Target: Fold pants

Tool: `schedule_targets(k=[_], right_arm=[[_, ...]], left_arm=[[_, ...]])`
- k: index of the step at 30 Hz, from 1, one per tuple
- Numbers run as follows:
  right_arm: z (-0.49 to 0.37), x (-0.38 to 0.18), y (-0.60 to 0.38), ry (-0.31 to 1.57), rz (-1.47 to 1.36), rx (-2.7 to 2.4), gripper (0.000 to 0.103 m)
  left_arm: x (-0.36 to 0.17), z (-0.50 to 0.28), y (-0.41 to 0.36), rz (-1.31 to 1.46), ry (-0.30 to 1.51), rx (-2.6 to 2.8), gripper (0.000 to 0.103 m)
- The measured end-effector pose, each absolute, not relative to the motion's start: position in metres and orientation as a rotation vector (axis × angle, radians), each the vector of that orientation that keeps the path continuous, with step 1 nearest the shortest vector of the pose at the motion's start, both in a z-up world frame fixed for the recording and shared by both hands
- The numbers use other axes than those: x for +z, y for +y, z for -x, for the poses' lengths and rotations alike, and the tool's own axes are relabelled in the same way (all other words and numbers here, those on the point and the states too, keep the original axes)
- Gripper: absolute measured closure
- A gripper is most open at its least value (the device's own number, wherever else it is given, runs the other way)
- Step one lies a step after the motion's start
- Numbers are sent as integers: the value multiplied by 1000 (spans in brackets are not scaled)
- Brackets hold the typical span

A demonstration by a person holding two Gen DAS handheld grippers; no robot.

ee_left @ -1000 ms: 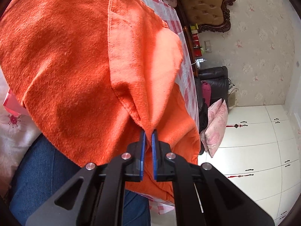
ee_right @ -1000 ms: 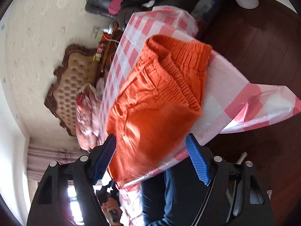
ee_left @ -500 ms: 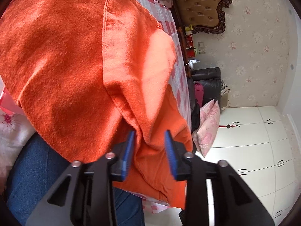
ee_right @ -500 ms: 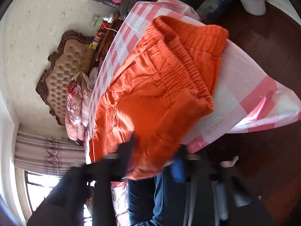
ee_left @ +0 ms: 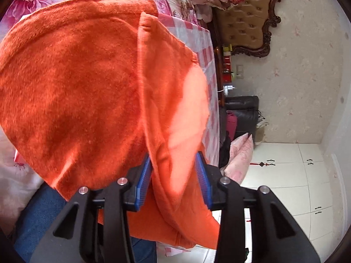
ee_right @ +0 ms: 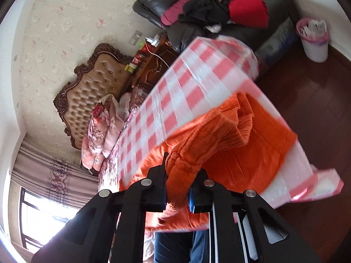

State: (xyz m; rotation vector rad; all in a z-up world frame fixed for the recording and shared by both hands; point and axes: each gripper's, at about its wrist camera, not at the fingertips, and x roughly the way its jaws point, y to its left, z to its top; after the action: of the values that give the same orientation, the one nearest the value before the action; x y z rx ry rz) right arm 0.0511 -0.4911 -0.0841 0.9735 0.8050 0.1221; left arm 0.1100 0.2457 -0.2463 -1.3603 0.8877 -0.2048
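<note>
The orange pants (ee_left: pixel 76 92) lie on a pink-and-white checked cloth (ee_left: pixel 206 50) spread over the bed. In the left wrist view my left gripper (ee_left: pixel 174 175) is open, its blue pads either side of a folded leg edge without pinching it. In the right wrist view my right gripper (ee_right: pixel 177 186) is shut on a bunched part of the orange pants (ee_right: pixel 241 153) near the elastic waistband and lifts it off the checked cloth (ee_right: pixel 186 83). That view is motion-blurred.
A padded headboard (ee_right: pixel 92 92) and floral pillows (ee_right: pixel 101 131) are at the bed's head. A black sofa piled with clothes (ee_right: pixel 208 11) and a white bin (ee_right: pixel 313 41) stand beyond. White cabinets (ee_left: pixel 296 186) face the bed. The person's jeans (ee_left: pixel 37 219) are close below.
My left gripper has opened and let go of the pants' edge. My right gripper, open a second ago, has moved onto the waistband end and closed on it, lifting the cloth.
</note>
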Motion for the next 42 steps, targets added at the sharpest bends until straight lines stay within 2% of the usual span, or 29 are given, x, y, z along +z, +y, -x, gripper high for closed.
schedule_targets(k=[8,11,15,17,18,19,21,25,29,31,34,38,42], right_arm=[[-69,-81,-504,820,-977,103,88],[-73,-87,-505,840,-982,95,88],[-72,-92,-505,847,-976,88,88],[-74,-94,-505,854,-978,80,88],[-76,-94,-505,861,-976,74,88],[-80,-93,-505,879,-977,64,88],[-88,-88,-504,902,-981,62,88],[-113,-65,-507,925,-1028,88,88],[-171,-50,-520,929,-1088,28,88],[-203,-49,-531,889,-1157,32,88],[-234,-44,-554,682,-1175,56,88],[-217,-65,-551,642,-1096,66,88],[-183,-110,-548,730,-1076,57,88]], left_arm=[[-232,-123,264,1269,907,-86,64],[-228,-133,269,1212,966,-30,77],[-214,-143,266,1097,1043,62,78],[-210,-155,262,1029,1100,105,85],[-208,-162,259,980,1135,126,98],[-207,-169,257,939,1171,139,102],[-196,-174,258,932,1189,132,102],[-120,-183,263,921,1068,75,102],[-63,-243,260,902,1046,67,102],[-50,-290,253,898,1065,80,102],[-30,-341,239,944,1021,50,102],[-24,-317,221,924,972,-10,102],[-74,-245,235,913,973,-29,102]])
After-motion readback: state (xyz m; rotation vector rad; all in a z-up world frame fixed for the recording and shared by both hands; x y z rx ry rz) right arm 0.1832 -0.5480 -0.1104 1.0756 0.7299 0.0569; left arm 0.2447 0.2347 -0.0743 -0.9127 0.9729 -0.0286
